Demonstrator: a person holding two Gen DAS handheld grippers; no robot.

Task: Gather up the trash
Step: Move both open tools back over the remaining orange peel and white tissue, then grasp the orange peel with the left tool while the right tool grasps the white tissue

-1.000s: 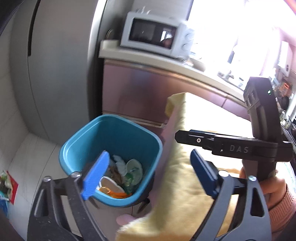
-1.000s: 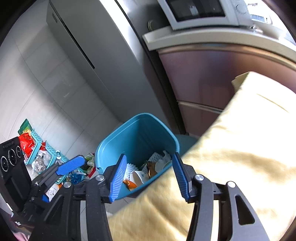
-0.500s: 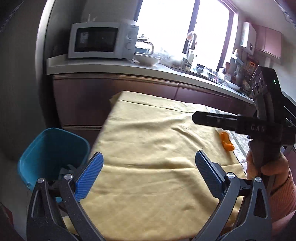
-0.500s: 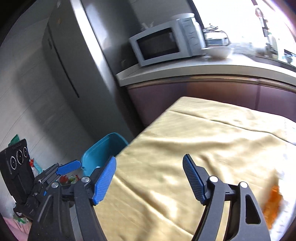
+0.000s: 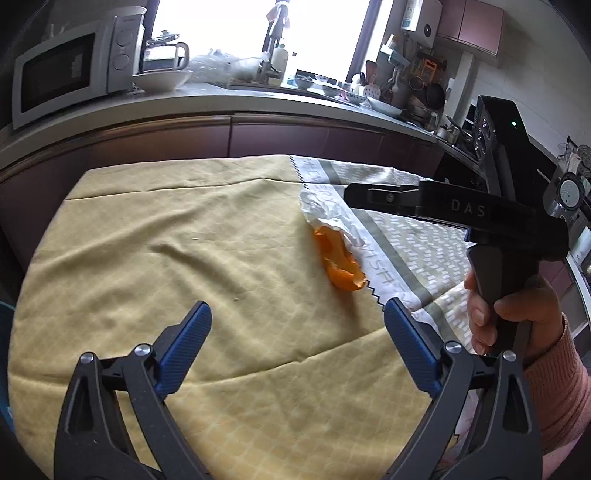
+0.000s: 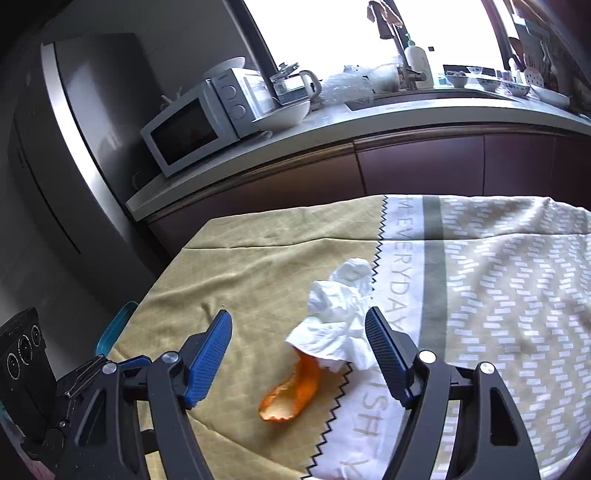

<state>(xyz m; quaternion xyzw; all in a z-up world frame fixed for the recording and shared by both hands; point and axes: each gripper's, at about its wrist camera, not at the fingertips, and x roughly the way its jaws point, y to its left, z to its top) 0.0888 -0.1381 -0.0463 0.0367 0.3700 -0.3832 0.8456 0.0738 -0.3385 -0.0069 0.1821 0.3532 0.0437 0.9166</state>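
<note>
Lying ahead of right tool (image 6: 298,326): peel (image 6: 291,389)

I am looking into a home kitchen. A microwave (image 6: 192,129) sits on a long pale counter (image 6: 388,118) over dark red cabinet doors (image 6: 417,166), beside a glass kettle (image 6: 295,86) and a white bowl (image 6: 282,114). A tall grey fridge (image 6: 74,147) stands at the left, and a bright window (image 5: 258,29) lights dishes and pans (image 5: 424,92) farther along.

A crumpled white paper tissue (image 6: 338,314) covers the upper end of a curled orange peel (image 6: 293,391). Only a sliver of a teal plastic bin (image 6: 112,326) shows past the yellow tablecloth (image 6: 251,280). The window is blown out to white
</note>
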